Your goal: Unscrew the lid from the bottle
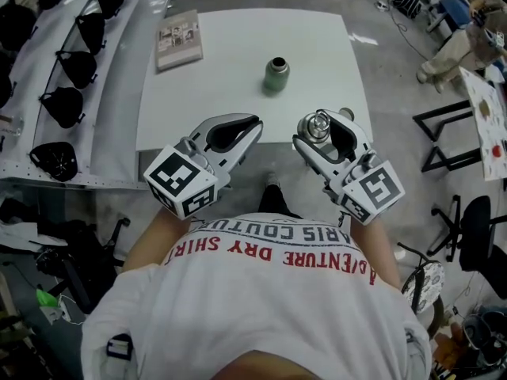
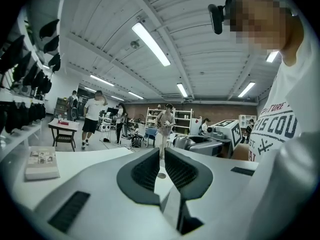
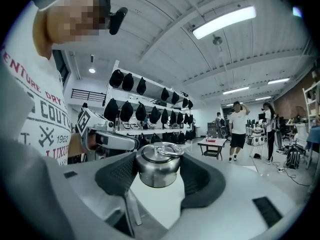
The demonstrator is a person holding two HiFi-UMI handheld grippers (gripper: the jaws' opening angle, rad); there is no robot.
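A dark green bottle [image 1: 276,76] stands upright and lidless near the middle of the white table [image 1: 238,101]. Its shiny metal lid [image 1: 318,124], with a ring on top, sits between the pads of my right gripper [image 1: 321,129], which is shut on it and held near the table's front edge, close to the person's body. In the right gripper view the lid [image 3: 158,163] fills the space between the jaws of the right gripper [image 3: 158,171]. My left gripper [image 1: 238,130] is shut and holds nothing; the left gripper [image 2: 161,168] shows its pads almost touching.
A booklet [image 1: 178,38] lies at the table's far left corner. A rack with black caps [image 1: 67,70] runs along the left. Chairs and stands [image 1: 467,236] stand on the right. In the gripper views, several people [image 2: 94,116] stand among tables and shelves.
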